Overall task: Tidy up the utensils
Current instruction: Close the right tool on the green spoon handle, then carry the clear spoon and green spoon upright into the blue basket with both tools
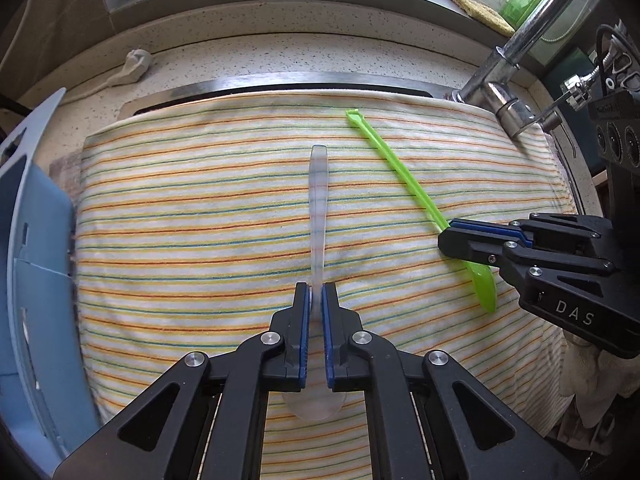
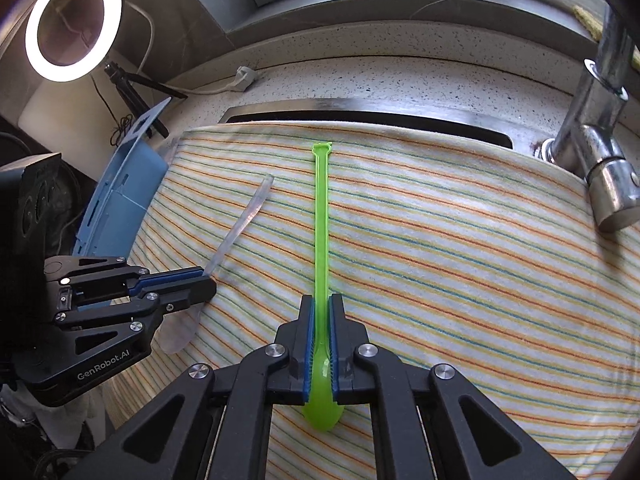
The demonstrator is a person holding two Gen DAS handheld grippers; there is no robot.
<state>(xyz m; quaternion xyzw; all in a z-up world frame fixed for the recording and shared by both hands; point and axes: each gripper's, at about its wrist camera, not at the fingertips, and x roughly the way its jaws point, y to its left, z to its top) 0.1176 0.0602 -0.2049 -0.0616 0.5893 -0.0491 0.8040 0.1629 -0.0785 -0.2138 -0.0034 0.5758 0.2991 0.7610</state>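
A clear plastic spoon (image 1: 319,208) lies on the striped towel (image 1: 200,220) with its handle pointing away and its bowl under my fingers. My left gripper (image 1: 316,296) is shut on its neck. In the right wrist view the same clear spoon (image 2: 240,228) runs diagonally from the left gripper (image 2: 206,280). A lime-green spoon (image 2: 321,220) lies straight ahead on the towel (image 2: 460,260), and my right gripper (image 2: 321,316) is shut on it just above the bowl. From the left wrist view the green spoon (image 1: 400,172) slants toward the right gripper (image 1: 450,232).
A blue plastic organizer tray (image 1: 24,240) leans at the left edge of the towel; the tray (image 2: 120,200) is also in the right wrist view. A chrome faucet (image 2: 600,140) rises at the right. The sink rim (image 1: 280,80), a speckled counter and a lit ring light (image 2: 72,20) sit behind.
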